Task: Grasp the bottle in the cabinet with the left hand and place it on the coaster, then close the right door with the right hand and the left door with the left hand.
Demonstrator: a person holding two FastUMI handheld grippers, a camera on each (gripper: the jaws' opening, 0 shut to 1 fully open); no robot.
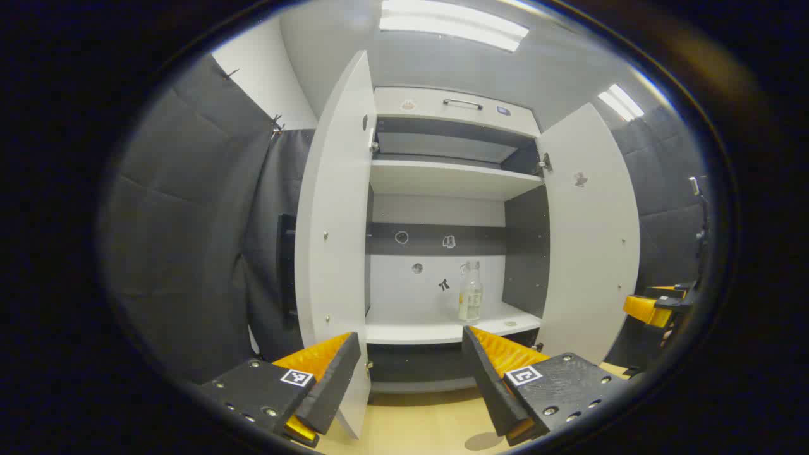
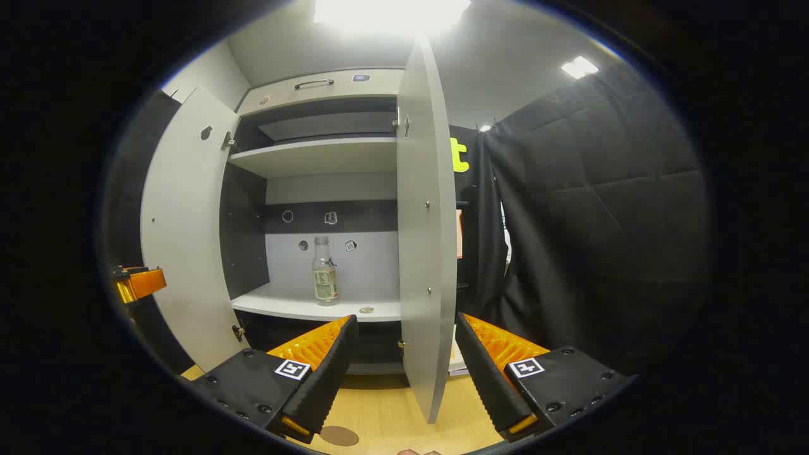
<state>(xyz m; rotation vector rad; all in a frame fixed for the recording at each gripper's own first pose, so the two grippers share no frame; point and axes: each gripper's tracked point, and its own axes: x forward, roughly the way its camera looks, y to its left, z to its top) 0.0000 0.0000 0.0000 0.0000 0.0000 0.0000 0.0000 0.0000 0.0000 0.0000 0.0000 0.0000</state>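
Two grippers (image 1: pixel 411 379), one bottle (image 1: pixel 471 297).

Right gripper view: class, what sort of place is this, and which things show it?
Probably a mock-up booth for recording household tasks: a white cabinet with both doors open, a bottle on its shelf, standing on a wooden tabletop with dark padded cloth walls around it.
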